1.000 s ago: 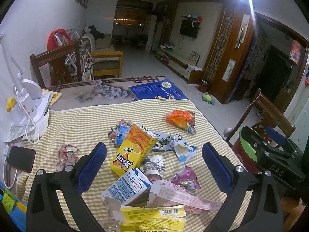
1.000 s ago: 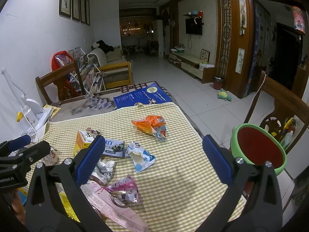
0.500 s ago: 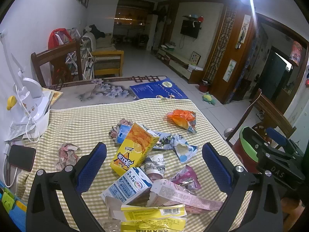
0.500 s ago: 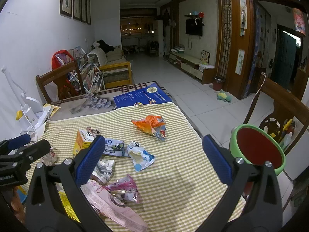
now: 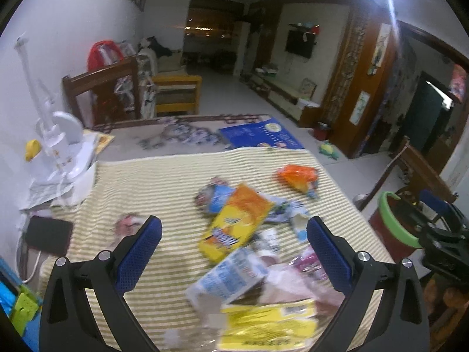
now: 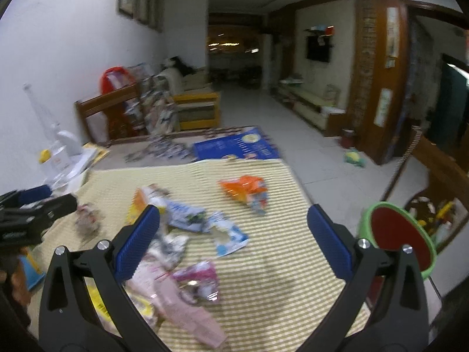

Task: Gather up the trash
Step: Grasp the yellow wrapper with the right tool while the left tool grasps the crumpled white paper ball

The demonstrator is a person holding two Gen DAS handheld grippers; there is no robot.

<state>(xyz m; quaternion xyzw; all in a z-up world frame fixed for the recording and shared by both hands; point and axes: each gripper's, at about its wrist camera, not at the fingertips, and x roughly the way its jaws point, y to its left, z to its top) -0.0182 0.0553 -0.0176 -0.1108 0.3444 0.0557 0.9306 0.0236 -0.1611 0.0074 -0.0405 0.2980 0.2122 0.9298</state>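
Several pieces of trash lie on the checked tablecloth (image 5: 140,193): a yellow-orange juice carton (image 5: 234,223), a blue-white carton (image 5: 225,278), a yellow wrapper (image 5: 263,325), an orange bag (image 5: 297,176) and a crumpled pink wrapper (image 5: 129,223). My left gripper (image 5: 234,243) hovers open above the cartons, holding nothing. In the right wrist view, my right gripper (image 6: 233,234) is open over a blue-white wrapper (image 6: 230,236), a pink packet (image 6: 199,278) and a long pink carton (image 6: 176,305). A green-rimmed red bin (image 6: 398,237) stands off the table's right edge.
A white lamp base (image 5: 63,143), papers and a dark phone (image 5: 48,236) sit at the table's left. A blue booklet (image 5: 261,135) lies at the far end. Wooden chairs (image 5: 105,91) stand behind the table and to the right (image 6: 439,173).
Both views have blurred and shifted: both grippers are moving, the scene sliding slightly rightward and down in the left wrist view. Both stay open; no trash has been picked up.
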